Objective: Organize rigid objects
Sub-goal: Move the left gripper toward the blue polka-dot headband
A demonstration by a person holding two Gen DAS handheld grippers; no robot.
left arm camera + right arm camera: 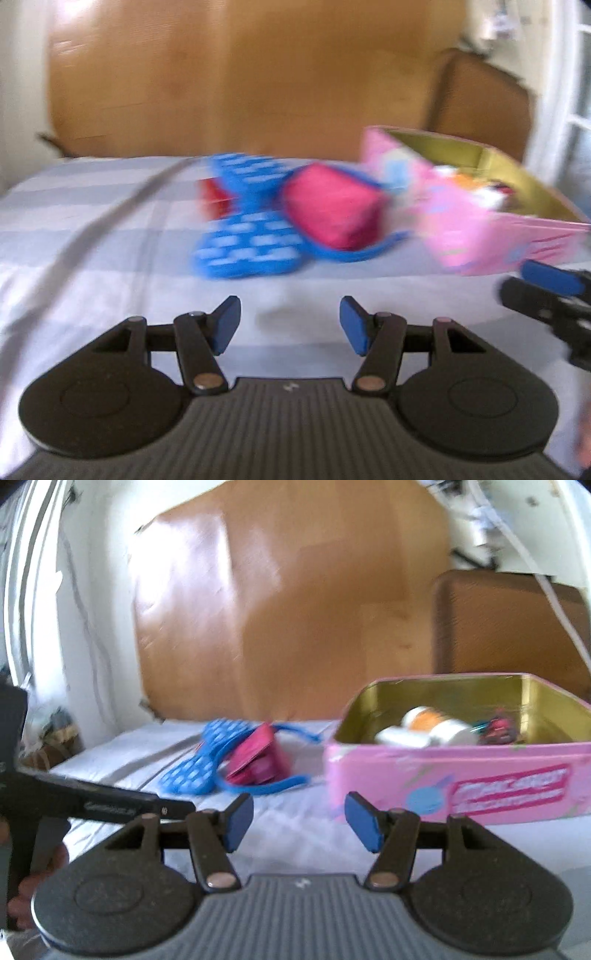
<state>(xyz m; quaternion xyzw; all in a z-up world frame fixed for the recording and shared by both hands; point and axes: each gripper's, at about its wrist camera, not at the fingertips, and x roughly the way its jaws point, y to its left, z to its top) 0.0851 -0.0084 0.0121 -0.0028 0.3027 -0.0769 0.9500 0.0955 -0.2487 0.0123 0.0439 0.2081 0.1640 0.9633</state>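
Note:
A pink tin box (461,782) with a gold inside stands open on the cloth; it also shows in the left wrist view (480,229). Inside lie white and orange containers (424,725) and a small dark item (498,727). A blue dotted bow-shaped object (247,218) with a blue strap lies left of the tin, against a magenta pouch (332,206); both also show in the right wrist view, the bow (199,760) and the pouch (258,760). My left gripper (288,325) is open and empty, short of the bow. My right gripper (299,821) is open and empty, before the tin's left corner.
A striped white cloth (110,240) covers the surface. A brown board (221,74) stands behind it, with a brown chair back (509,627) at the right. A small red thing (212,197) lies behind the bow. The other gripper's body (92,805) crosses the right view's left side.

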